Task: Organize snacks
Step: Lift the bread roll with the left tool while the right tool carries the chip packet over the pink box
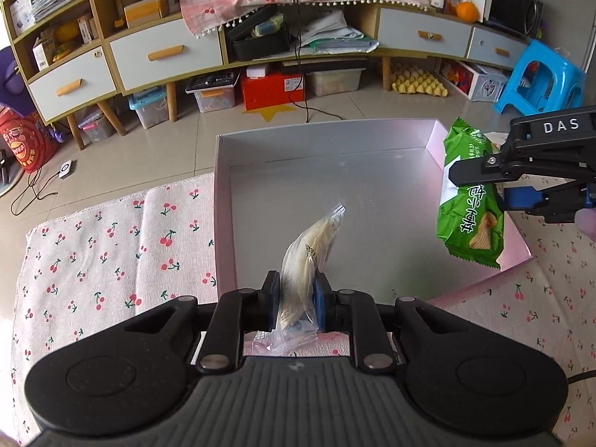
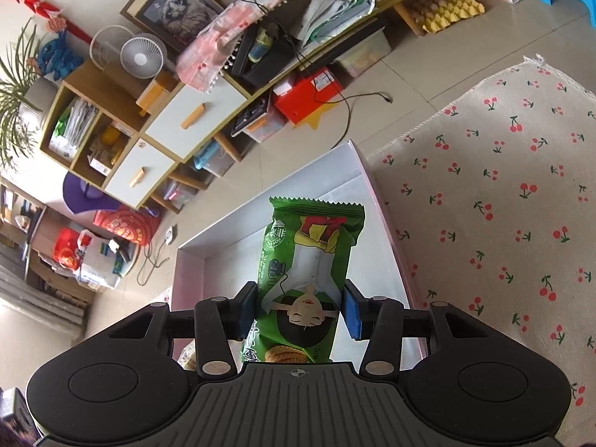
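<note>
A clear packet with a pale snack [image 1: 311,246] hangs over the near part of an open pink box [image 1: 223,201], pinched between the pads of my left gripper [image 1: 296,303], which is shut on it. Over the box's right wall, my right gripper [image 1: 484,184] is shut on a green snack packet [image 1: 469,201]. In the right wrist view that green packet [image 2: 309,260] sticks out forward between the two pads of the right gripper [image 2: 300,311], above the box's silver floor [image 2: 231,257]. Nothing lies on the floor of the box that I can see.
The box rests on a cherry-print cloth [image 1: 93,246], which spreads to both sides [image 2: 503,205]. Beyond the cloth's edge is tiled floor with a black cable [image 1: 309,108], a blue stool [image 1: 544,78] and a long low cabinet [image 1: 167,56] with bins under it.
</note>
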The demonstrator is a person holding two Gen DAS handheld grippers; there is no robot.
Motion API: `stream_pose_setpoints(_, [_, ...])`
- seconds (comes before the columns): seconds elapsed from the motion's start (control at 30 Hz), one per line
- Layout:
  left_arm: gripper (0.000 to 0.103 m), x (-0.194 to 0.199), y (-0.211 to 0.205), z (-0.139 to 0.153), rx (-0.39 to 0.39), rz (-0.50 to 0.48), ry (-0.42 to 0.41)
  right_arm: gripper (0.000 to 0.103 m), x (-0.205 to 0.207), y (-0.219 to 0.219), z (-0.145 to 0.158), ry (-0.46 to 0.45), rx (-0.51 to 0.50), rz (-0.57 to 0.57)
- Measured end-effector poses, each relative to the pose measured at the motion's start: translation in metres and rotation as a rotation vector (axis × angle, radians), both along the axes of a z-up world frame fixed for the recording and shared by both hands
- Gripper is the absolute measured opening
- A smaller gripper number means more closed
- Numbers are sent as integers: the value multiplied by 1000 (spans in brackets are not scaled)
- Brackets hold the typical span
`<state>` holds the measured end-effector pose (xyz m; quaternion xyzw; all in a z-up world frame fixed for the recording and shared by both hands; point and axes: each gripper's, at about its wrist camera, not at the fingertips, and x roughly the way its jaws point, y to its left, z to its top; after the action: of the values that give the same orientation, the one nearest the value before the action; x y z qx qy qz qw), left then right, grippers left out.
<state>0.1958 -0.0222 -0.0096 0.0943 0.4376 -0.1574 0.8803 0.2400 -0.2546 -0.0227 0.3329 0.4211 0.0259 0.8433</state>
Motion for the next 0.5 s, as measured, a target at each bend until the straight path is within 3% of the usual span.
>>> stream_pose_setpoints(0.4, [17,0,0,2,-8,-2,87,46,6,14,-4,10,-148,63])
stream_pose_setpoints(0.5, [17,2,0,3,-16,15,77,46,8,16,-5,11,-166,70])
